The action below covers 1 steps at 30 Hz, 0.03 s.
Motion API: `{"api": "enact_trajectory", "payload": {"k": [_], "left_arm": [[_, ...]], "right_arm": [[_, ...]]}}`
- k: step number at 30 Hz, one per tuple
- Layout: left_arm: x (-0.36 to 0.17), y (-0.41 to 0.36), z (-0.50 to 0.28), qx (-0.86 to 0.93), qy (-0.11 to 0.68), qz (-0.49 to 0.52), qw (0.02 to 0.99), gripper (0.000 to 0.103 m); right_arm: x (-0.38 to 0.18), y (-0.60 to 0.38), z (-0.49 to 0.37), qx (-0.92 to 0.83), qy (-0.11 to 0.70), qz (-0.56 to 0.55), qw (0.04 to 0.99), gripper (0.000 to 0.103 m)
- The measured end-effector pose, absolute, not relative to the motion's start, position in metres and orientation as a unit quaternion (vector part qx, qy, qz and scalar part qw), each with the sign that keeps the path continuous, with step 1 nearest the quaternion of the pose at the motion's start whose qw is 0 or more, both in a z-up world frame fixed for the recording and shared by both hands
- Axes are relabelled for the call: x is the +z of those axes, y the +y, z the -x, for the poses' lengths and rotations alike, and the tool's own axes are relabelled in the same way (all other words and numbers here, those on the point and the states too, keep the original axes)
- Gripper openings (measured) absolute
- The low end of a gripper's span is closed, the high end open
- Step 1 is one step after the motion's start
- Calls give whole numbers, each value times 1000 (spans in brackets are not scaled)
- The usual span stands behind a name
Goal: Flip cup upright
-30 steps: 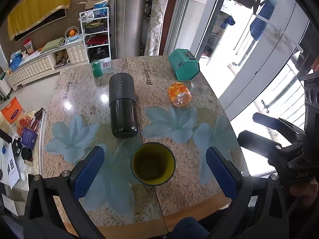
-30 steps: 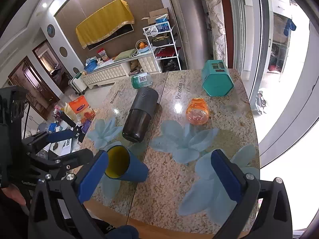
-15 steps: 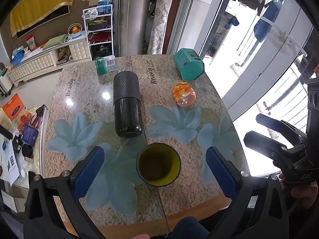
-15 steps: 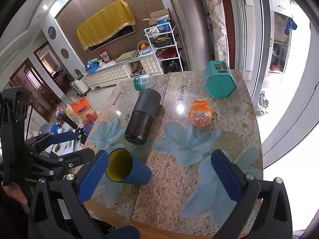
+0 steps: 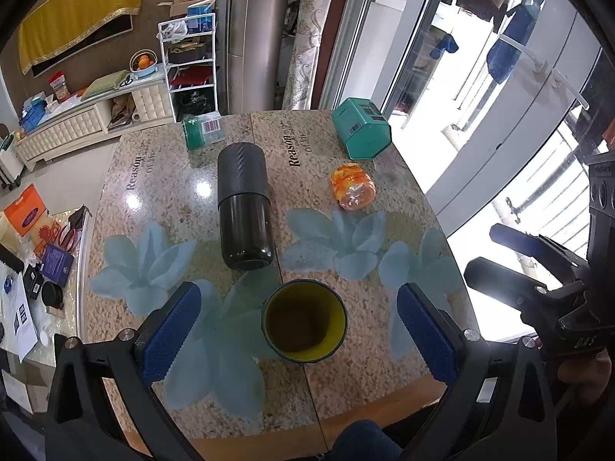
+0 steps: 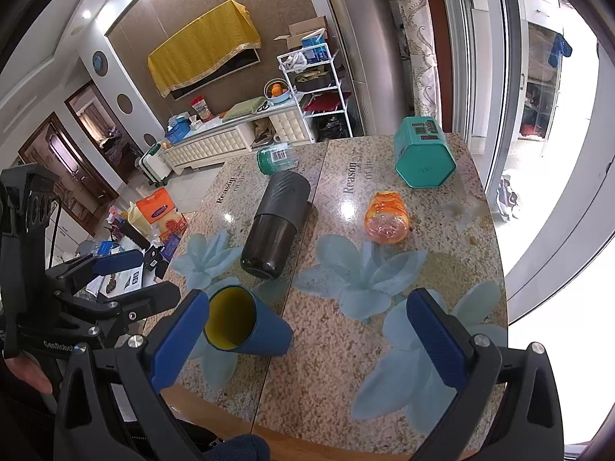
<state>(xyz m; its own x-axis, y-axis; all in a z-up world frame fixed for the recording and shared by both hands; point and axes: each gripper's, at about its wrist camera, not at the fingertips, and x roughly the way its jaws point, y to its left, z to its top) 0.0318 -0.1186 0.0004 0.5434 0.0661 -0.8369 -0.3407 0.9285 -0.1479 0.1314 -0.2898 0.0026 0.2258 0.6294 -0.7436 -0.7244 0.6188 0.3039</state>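
A dark blue cup with a yellow inside (image 5: 304, 322) lies on its side near the table's front edge, its mouth facing the left wrist camera. It also shows in the right wrist view (image 6: 246, 325), mouth to the left. My left gripper (image 5: 296, 330) is open, its blue pads either side of the cup, held above and short of it. My right gripper (image 6: 307, 342) is open and empty, to the right of the cup; its left pad overlaps the cup's mouth in view.
A black tumbler (image 5: 244, 207) lies on its side just behind the cup. An orange jar (image 5: 353, 191), a teal hexagonal tin (image 5: 361, 128) and a green-lidded jar (image 5: 201, 130) sit farther back on the granite table (image 5: 384, 307). Windows are to the right.
Both grippers have drawn back and up a little, so the table looks slightly farther away. The cup and the other objects have not moved. Both grippers stay open.
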Motion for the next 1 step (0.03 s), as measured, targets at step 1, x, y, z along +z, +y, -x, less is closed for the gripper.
{"api": "enact_trajectory", "payload": {"k": [1], "left_arm": [[0,-119,-32,116,465,148,865,103]], "right_arm": [[3,-290,-131,433,446,53,781,103]]}}
